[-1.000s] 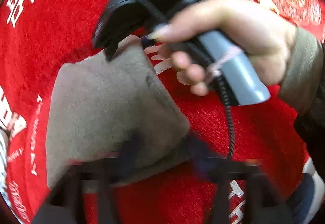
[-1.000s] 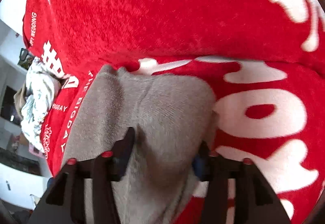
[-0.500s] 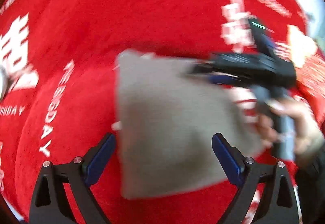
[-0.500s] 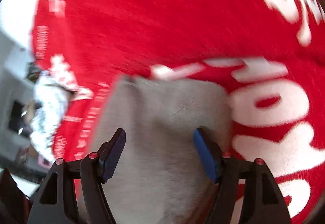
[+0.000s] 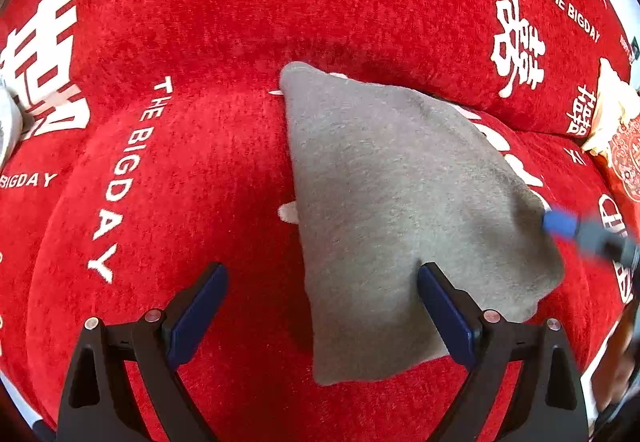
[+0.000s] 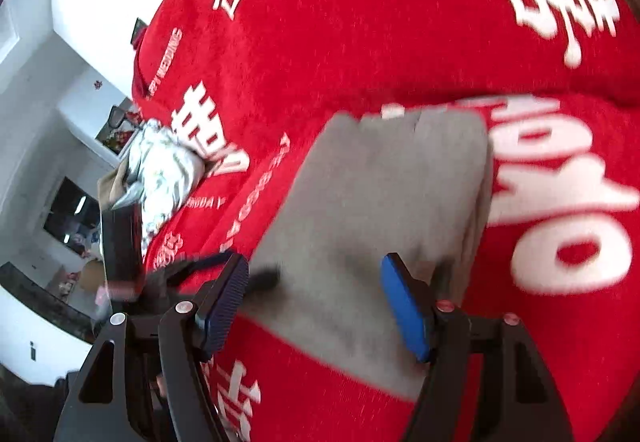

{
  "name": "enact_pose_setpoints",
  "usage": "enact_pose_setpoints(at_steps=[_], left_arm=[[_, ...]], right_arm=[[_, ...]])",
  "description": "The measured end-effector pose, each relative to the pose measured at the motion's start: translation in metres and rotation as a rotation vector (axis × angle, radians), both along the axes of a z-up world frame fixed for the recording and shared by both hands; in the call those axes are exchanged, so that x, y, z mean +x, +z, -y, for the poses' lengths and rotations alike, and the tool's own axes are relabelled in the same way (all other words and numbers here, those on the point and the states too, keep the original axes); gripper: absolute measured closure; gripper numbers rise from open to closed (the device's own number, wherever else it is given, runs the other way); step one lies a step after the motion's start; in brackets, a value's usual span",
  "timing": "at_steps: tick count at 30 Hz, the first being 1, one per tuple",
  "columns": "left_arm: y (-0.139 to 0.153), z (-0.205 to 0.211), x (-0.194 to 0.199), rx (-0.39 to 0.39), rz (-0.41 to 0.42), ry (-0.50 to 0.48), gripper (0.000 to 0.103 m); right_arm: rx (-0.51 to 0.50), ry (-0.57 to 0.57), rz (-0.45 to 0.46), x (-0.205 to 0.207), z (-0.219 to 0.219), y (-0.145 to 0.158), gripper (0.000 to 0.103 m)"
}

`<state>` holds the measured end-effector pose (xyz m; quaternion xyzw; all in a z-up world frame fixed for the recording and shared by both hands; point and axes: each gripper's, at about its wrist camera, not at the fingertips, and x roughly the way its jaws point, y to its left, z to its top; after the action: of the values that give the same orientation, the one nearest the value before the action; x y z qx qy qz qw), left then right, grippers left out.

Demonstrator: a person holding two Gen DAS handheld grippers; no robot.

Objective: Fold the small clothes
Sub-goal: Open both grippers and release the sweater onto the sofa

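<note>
The grey cloth (image 5: pixel 400 209) lies folded flat on the red cover (image 5: pixel 200 41) of what appears to be a sofa seat, one narrow end up against the crease below the backrest. No part of it is lifted or held.

Left claw (image 5: pixel 320 306): released, jaws wide. Its right finger (image 5: pixel 444 314) shows over the cloth's near portion; the left one is over bare cover. Contact cannot be confirmed. The cloth lies ahead and to the right of this claw, with its long axis running from the near edge away towards the backrest, roughly along the claw's line of sight.

Right claw (image 6: pixel 316 302): released, nothing between the pads; the jaws have just been opening. In its own view the cloth (image 6: pixel 380 209) spreads ahead between and beyond the fingers, its near edge just past them. In the left view only a blurred blue fingertip of this claw (image 5: pixel 560 226) shows, at the cloth's right edge.

Judgement: both claws are off the cloth and the fold looks complete or close to it. The left claw sits squarely over the near end and is the better placed for any further tuck or lift; the right is at the side edge.

Surroundings: a crumpled patterned garment (image 6: pixel 160 165) lies at the far left of the seat, well apart from the cloth. A pale cushion (image 5: pixel 612 109) sits at the right margin. Nothing stands between either claw and the cloth.
</note>
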<state>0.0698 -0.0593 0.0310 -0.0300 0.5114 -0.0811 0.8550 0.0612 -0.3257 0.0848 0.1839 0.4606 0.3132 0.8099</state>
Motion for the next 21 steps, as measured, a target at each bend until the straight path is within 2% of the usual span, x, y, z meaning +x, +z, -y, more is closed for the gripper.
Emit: enact_pose_setpoints(at_steps=[4,7,10,14,15,16,18,21], left_arm=[[-0.002,-0.002,-0.002,0.019,0.009,0.0,0.007],[-0.003,0.0,-0.004,0.043,0.019,-0.005,0.007],[-0.008,0.0,-0.007,0.066,0.024,-0.013,0.007],[-0.006,-0.003,-0.012,0.089,0.029,-0.03,0.007],[-0.001,-0.005,-0.015,0.095,0.041,-0.034,0.007],[0.004,-0.006,-0.017,0.104,0.058,-0.037,0.007],[0.015,-0.011,-0.02,0.127,0.101,-0.044,0.007],[0.027,-0.022,-0.008,0.112,0.119,-0.029,0.007]], right_arm=[[-0.088,-0.068,-0.063,-0.009,0.003,-0.03,0.031],[-0.037,-0.102,-0.073,-0.013,0.016,-0.039,0.031],[-0.049,-0.107,-0.058,-0.016,0.017,-0.041,0.031],[-0.116,-0.129,-0.045,-0.024,0.02,-0.033,0.031],[-0.156,-0.153,-0.036,-0.027,0.02,-0.029,0.028],[-0.221,-0.19,-0.024,-0.03,0.021,-0.024,0.021],[-0.339,-0.251,0.019,-0.038,0.03,-0.012,0.021],[-0.346,-0.307,0.02,-0.036,0.05,-0.002,0.021]])
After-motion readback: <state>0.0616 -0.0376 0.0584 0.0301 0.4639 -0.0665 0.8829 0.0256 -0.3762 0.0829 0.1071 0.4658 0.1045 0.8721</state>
